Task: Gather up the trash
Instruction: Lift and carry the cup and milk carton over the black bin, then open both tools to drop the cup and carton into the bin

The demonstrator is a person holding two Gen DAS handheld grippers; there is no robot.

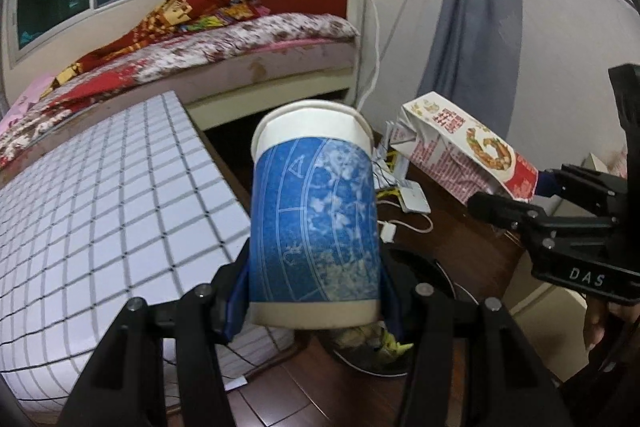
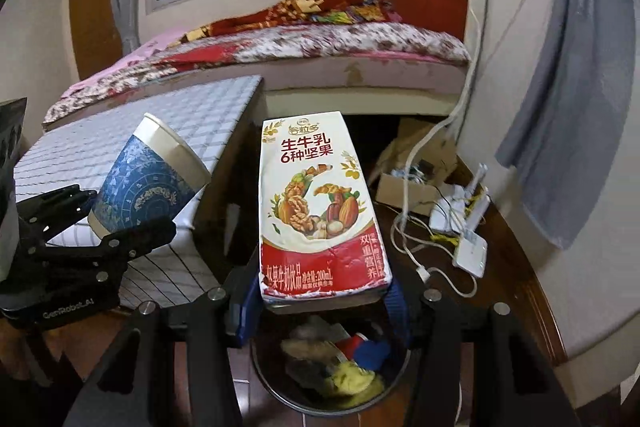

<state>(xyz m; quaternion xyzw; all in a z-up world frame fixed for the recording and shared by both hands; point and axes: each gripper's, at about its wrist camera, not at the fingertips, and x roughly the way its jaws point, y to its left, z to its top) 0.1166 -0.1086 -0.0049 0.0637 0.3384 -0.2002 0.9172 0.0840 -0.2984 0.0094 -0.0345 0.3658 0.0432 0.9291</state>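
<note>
Both tongs are loaded. Seen from the left wrist, the left gripper is partly closed, its blue pads clamped on the base of a blue paper cup; a tiled table lies to the left, the right gripper carries a milk carton far right, and the bin peeks out below the cup. Seen from the right wrist, the right gripper pinches the milk carton directly above the open bin, already holding scraps. I judge this the drop-off step; next, the pads should part once each item hangs over the rim.
</note>
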